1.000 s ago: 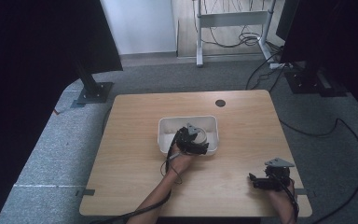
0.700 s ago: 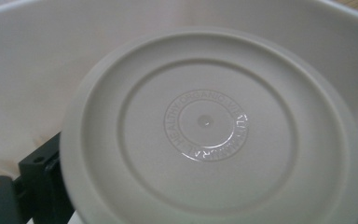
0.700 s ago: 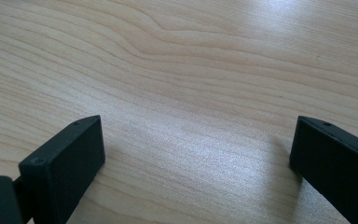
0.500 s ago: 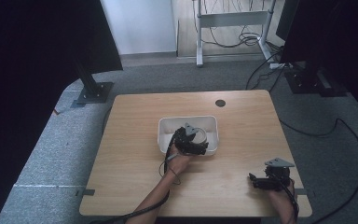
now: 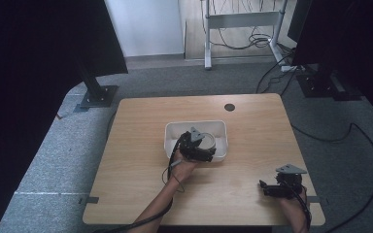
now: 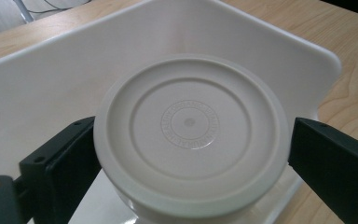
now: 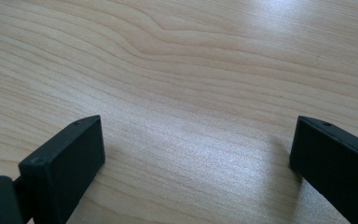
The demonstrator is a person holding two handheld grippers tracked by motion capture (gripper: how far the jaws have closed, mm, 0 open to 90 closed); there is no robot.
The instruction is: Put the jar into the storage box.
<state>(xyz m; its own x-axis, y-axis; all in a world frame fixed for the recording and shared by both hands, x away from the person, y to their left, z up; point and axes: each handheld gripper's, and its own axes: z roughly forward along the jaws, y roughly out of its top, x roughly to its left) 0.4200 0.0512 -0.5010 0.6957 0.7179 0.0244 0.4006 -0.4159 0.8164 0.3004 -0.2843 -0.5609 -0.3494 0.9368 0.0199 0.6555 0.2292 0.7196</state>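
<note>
The left gripper (image 6: 191, 154) straddled a round lidded container (image 6: 191, 135) inside a white tray (image 6: 51, 74), jaws apart either side. The right gripper (image 7: 196, 154) gaped over bare table (image 7: 191, 56). Uneven closing could tip the container.

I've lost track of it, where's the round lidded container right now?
Inside the white tray at mid-table, between the left gripper's open jaws.
</note>
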